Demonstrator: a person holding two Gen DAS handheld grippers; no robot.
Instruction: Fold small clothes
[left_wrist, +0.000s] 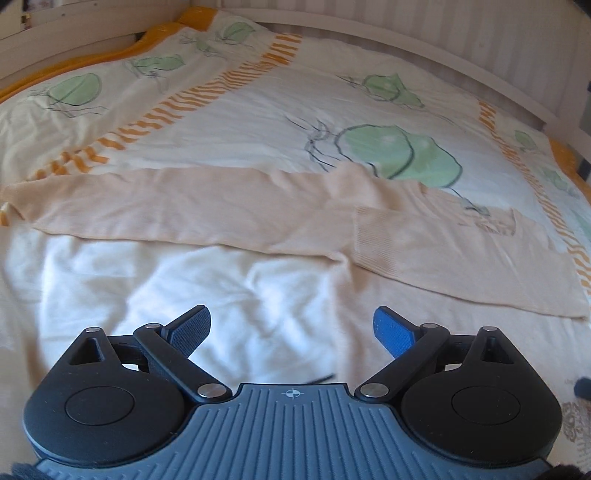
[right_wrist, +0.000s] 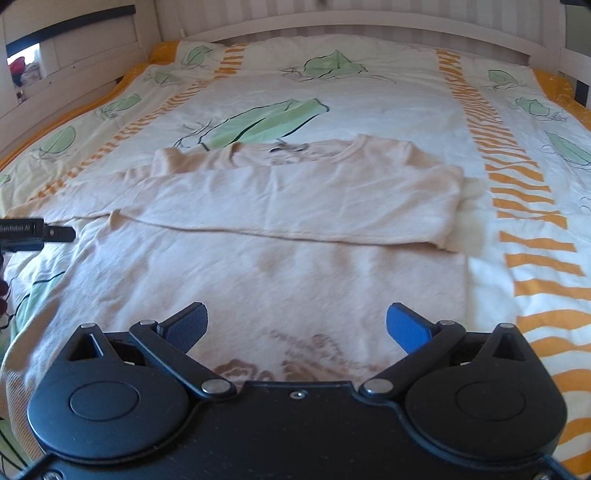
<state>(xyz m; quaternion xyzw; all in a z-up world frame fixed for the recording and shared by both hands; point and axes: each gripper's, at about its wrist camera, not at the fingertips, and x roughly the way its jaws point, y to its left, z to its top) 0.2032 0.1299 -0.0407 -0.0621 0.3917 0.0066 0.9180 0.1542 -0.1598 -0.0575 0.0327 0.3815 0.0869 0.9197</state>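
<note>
A pale peach long-sleeved shirt (right_wrist: 280, 266) lies flat on the bed, neckline at the far end, with one sleeve (right_wrist: 295, 206) folded across its chest. My right gripper (right_wrist: 295, 325) hovers over the shirt's lower part, open, nothing between its blue pads. The left wrist view shows the shirt's body (left_wrist: 166, 291) close under the fingers and a sleeve (left_wrist: 229, 206) stretched across beyond them. My left gripper (left_wrist: 291, 332) is open and holds nothing. The tip of the left gripper (right_wrist: 55, 233) shows at the left edge of the right wrist view, beside the shirt's side.
The bed cover (right_wrist: 369, 107) is white with green leaf prints and orange striped bands (right_wrist: 524, 199). A pale wooden bed frame (right_wrist: 351, 22) runs along the far side and the left rail (right_wrist: 74, 85). Bare cover lies right of the shirt.
</note>
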